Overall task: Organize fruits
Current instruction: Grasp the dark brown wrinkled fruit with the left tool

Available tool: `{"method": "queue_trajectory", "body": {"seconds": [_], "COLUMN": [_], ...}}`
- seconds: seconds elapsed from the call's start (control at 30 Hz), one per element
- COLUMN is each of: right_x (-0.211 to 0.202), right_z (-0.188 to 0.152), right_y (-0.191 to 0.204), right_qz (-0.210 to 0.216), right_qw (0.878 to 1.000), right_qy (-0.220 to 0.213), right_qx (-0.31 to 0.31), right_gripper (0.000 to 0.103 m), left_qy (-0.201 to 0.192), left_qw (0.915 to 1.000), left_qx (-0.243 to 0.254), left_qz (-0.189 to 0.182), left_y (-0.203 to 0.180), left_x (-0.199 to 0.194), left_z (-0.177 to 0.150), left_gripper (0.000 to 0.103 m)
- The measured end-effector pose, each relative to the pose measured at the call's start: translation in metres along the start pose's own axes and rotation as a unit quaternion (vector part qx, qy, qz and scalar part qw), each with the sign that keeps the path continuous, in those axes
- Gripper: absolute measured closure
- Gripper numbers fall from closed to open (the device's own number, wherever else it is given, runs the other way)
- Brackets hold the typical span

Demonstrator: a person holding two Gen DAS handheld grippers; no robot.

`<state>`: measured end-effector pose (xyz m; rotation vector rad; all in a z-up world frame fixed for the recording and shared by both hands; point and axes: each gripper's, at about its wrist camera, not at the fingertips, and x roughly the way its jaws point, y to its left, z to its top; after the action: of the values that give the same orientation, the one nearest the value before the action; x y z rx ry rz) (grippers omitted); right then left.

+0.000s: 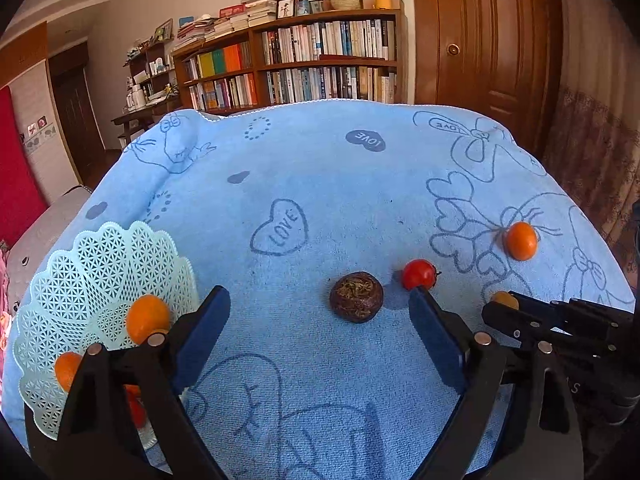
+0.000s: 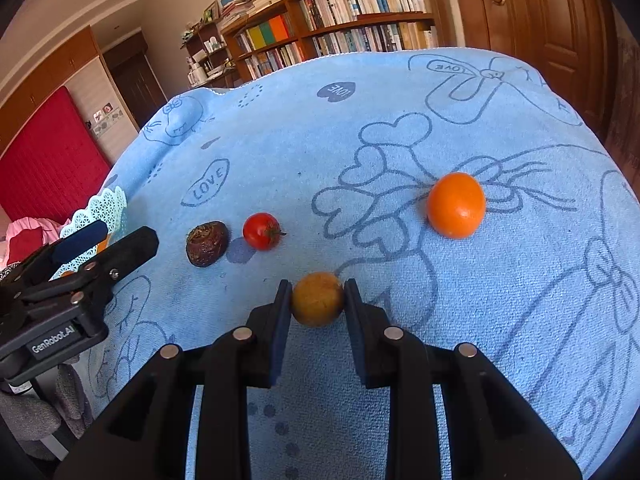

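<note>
My right gripper (image 2: 317,285) is shut on a small yellow-brown fruit (image 2: 317,302) low over the blue towel (image 2: 400,100). An orange (image 2: 456,205) lies ahead to its right. A cherry tomato (image 2: 261,231) and a dark brown wrinkled fruit (image 2: 207,243) lie ahead to its left. My left gripper (image 1: 318,295) stands open, with the brown fruit (image 1: 356,297) just past its fingertips and the tomato (image 1: 419,274) by its right tip. The mint lattice basket (image 1: 100,264) at the left holds two oranges (image 1: 148,318) and something red, partly hidden by my left finger.
The towel (image 1: 320,168) covers a raised surface that drops off at the far and side edges. A bookshelf (image 1: 304,64) and a wooden door (image 1: 480,40) stand behind. My right gripper (image 1: 502,307) shows at the right of the left wrist view, and my left gripper (image 2: 112,240) beside the basket (image 2: 108,208).
</note>
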<state>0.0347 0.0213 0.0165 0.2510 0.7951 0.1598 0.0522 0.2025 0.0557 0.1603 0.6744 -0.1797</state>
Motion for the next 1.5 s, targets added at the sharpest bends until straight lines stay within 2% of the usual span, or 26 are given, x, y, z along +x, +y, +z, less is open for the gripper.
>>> {"method": "queue_trajectory", "body": {"seconds": [0.07,0.2,0.43,0.67,0.7,0.77,1.13,1.5], "right_x": [0.0,0.001,0.003,0.004,0.004,0.004,0.005,0.005], "right_z": [0.0,0.0,0.0,-0.001,-0.001,-0.001,-0.001,-0.001], "right_y": [0.0,-0.001,-0.002,-0.001,-0.001,-0.001,-0.001,-0.002], "right_qz": [0.001,0.003,0.006,0.006,0.006,0.006,0.005,0.005], "right_qw": [1.0,1.0,1.0,1.0,1.0,1.0,1.0,1.0], "right_qy": [0.0,0.002,0.004,0.006,0.006,0.006,0.005,0.004], "right_qx": [0.0,0.001,0.003,0.002,0.002,0.002,0.003,0.003], "right_gripper": [0.076,0.076,0.076,0.076,0.076,0.076,0.076,0.076], "left_qy": [0.004,0.023,0.074,0.08,0.081,0.081,0.069,0.031], "left_qw": [1.0,0.9993,0.9944,0.9934,0.9934,0.9933,0.9938,0.9977], "left_qx": [0.008,0.016,-0.025,-0.025,-0.024,-0.025,-0.03,-0.041], "left_qz": [-0.003,-0.026,-0.071,-0.078,-0.078,-0.078,-0.082,-0.044], "left_y": [-0.004,-0.011,-0.005,-0.005,-0.005,-0.005,-0.004,0.013], "left_x": [0.007,0.024,0.057,0.065,0.065,0.065,0.047,0.011], "left_z": [0.0,0.001,-0.003,-0.005,-0.004,-0.004,-0.006,-0.002], "left_gripper": [0.017,0.029,0.043,0.051,0.057,0.061,0.062,0.062]}}
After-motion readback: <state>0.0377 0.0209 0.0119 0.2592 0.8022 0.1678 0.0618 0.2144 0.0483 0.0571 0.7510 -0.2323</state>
